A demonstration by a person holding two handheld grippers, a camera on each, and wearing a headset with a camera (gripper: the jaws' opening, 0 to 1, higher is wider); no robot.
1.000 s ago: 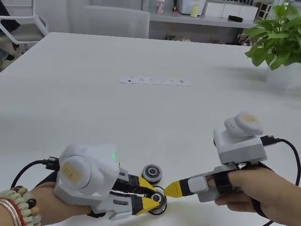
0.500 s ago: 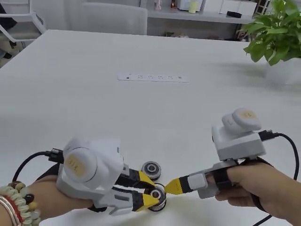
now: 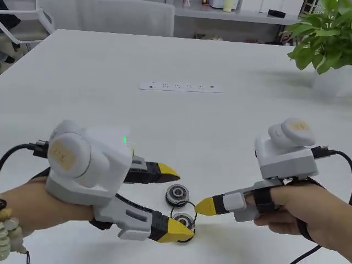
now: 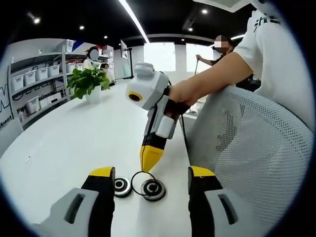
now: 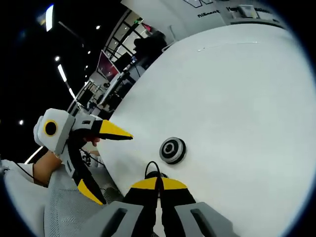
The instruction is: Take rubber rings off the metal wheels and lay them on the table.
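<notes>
Now right claw (image 3: 204,207) pinched shut on rubber ring (image 4: 141,172); left claw (image 3: 180,203) gaping, empty, straddling metal wheels (image 3: 177,193).

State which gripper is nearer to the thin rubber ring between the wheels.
Right. The right gripper pinches the rubber ring at its edge with shut fingers; the left gripper is open, its fingers spread either side of it, not touching.
</notes>
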